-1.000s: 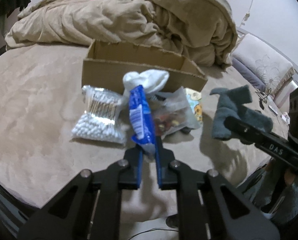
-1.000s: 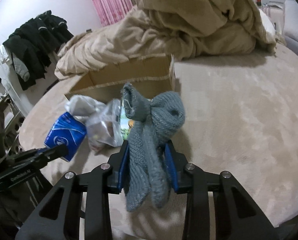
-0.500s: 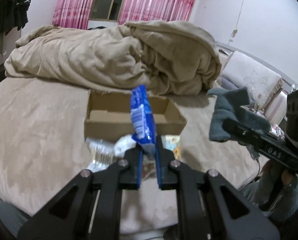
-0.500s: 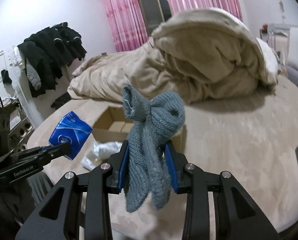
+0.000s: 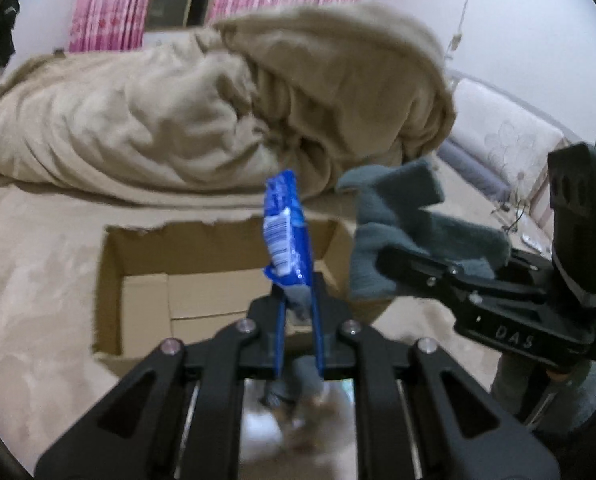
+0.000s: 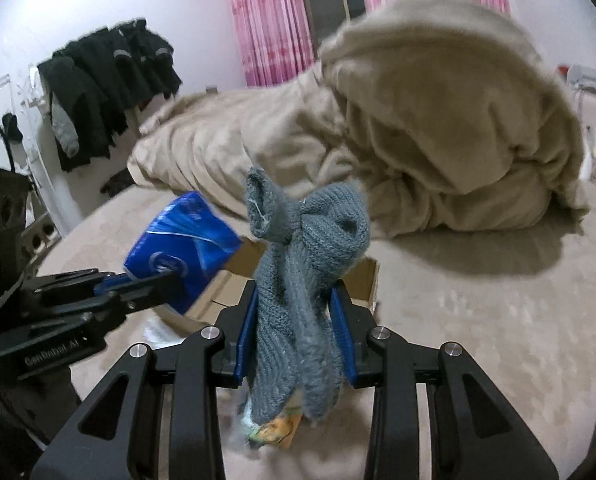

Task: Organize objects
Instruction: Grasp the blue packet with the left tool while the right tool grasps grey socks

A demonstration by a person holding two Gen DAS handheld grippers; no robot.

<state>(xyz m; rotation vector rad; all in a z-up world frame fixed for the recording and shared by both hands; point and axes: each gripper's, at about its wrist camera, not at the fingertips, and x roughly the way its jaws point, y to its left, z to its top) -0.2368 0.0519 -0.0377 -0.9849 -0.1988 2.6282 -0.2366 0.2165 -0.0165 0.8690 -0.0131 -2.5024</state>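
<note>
Carrying to cardboard box (image 5: 146,288) | left gripper (image 5: 298,300) clamps blue packet (image 5: 286,236), right gripper (image 6: 296,320) clamps grey sock (image 6: 306,264) | you should release only once past the near rim.

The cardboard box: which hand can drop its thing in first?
Probably the left. The left gripper holds the blue packet right over the open cardboard box; the right gripper holds the grey sock nearer the box's right end.

Bedroom: rumpled duvet (image 5: 202,120), hung jackets (image 6: 110,80)
</note>
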